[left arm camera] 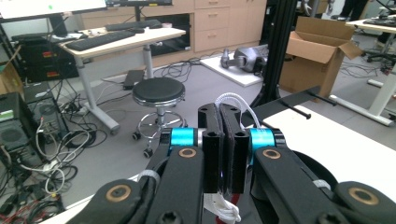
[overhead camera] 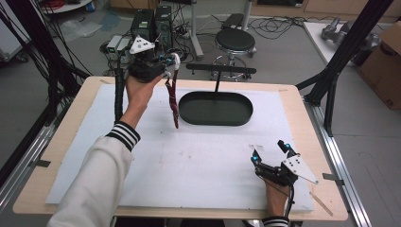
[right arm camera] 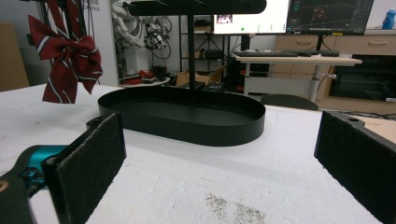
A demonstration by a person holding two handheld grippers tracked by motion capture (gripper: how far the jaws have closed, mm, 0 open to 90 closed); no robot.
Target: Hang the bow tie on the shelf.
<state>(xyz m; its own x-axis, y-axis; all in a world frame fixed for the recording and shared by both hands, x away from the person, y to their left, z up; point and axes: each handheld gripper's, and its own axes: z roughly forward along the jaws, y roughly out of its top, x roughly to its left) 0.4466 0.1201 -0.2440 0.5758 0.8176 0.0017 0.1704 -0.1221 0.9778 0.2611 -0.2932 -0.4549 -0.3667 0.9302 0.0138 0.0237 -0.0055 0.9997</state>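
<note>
— Cluttered lab floor and a black stool (overhead camera: 235, 40) lie beyond our white-topped table (overhead camera: 198, 165), and over its far left part we have the bow tie (overhead camera: 173, 101) in the air. Why do we carry it that high?

— We judge that it has to clear the crossbar of the black stand (overhead camera: 221, 69), which rises on a post from the oval tray (overhead camera: 215, 109). The white elastic loop (left arm camera: 236, 99) looks made to hang on that bar, so we hold the bow by the loop and let the cloth dangle.

— How does our left gripper (overhead camera: 166, 64) have it?

— Clenched on the loop: the two black jaws stand pressed together, and white cord arches out above them and bunches below. The bow hangs left of the tray, clear of the table.

— And how does the bow look?

— Dark red with thin pale stripes; from the right gripper view it shows two spread wings and tails (right arm camera: 70, 58). It hangs limp and long, so we expect it to swing.

— Our right gripper (overhead camera: 270, 151)?

— Released, jaws wide apart with nothing between them, resting low on the table in front of the tray and to its right, probably waiting to steady the loop.
</note>
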